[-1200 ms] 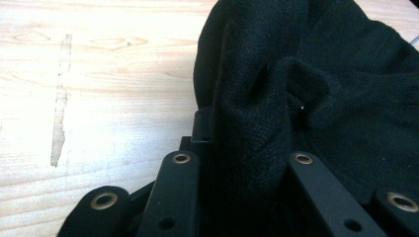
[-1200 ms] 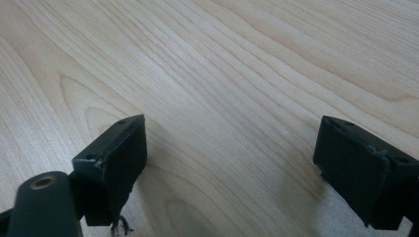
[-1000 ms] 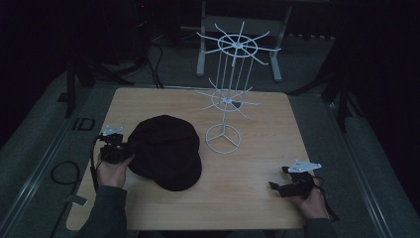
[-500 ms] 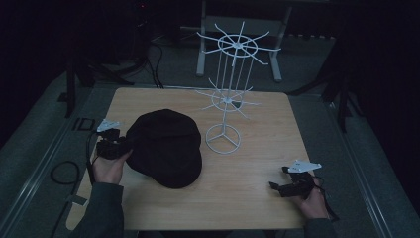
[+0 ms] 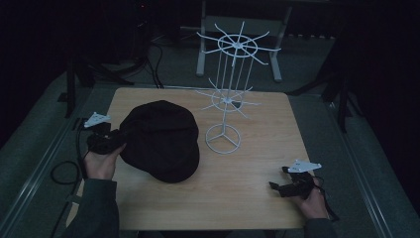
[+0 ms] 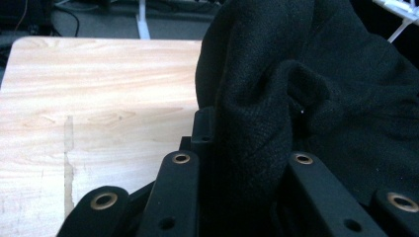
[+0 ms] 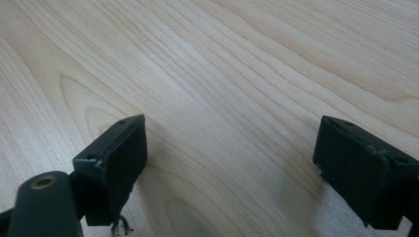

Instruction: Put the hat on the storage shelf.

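Presently, table (image 5: 257, 193): pale wood, centre of the high view, bare across its lower right quarter. Hat (image 5: 161, 139): black fabric, left of centre, long axis running from upper left to lower right; its left edge is bunched between the jaws of the left gripper (image 5: 113, 140), which is clamped on the cloth at centre left, so the hat lies directly to the right of that claw. Wire rack (image 5: 225, 106): white, upright, just right of the hat, spokes near the hat's upper edge; likely the destination. Right gripper (image 5: 277, 187): lower right, jaws spread wide over bare wood, holding nothing, well apart from the hat.
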Demonstrator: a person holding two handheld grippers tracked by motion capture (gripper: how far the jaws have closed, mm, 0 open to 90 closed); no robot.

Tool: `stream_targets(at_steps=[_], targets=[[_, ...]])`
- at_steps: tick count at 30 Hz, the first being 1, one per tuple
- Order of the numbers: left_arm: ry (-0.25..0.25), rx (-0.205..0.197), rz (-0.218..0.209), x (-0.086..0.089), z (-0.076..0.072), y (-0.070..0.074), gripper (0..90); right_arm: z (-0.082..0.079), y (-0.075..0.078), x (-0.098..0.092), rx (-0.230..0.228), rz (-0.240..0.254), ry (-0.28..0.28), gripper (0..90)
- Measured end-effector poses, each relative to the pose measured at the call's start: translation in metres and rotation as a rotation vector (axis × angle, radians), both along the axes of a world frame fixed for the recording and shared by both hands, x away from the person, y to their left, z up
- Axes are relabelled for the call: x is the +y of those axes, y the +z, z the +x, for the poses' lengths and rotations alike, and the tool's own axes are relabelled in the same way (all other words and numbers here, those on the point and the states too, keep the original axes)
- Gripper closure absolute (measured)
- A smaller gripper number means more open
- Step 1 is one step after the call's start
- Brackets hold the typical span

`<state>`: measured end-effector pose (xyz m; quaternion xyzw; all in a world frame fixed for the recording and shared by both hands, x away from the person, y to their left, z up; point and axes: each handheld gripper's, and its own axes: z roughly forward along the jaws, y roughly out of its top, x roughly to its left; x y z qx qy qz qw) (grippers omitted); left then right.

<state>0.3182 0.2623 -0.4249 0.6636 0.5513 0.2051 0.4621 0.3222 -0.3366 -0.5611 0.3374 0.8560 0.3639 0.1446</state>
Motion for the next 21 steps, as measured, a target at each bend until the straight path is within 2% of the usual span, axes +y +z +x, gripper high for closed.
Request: stream_targets(at_steps=[14, 21], targets=[[-0.019, -0.074, -0.051, 0.014, -0.004, 0.023, 77.2, 0.000, 0.000, 0.000, -0.004, -0.001, 0.003, 13.2], [-0.032, -0.101, -0.056, 0.018, -0.003, 0.034, 77.2, 0.000, 0.000, 0.000, -0.003, 0.000, 0.002, 13.2]])
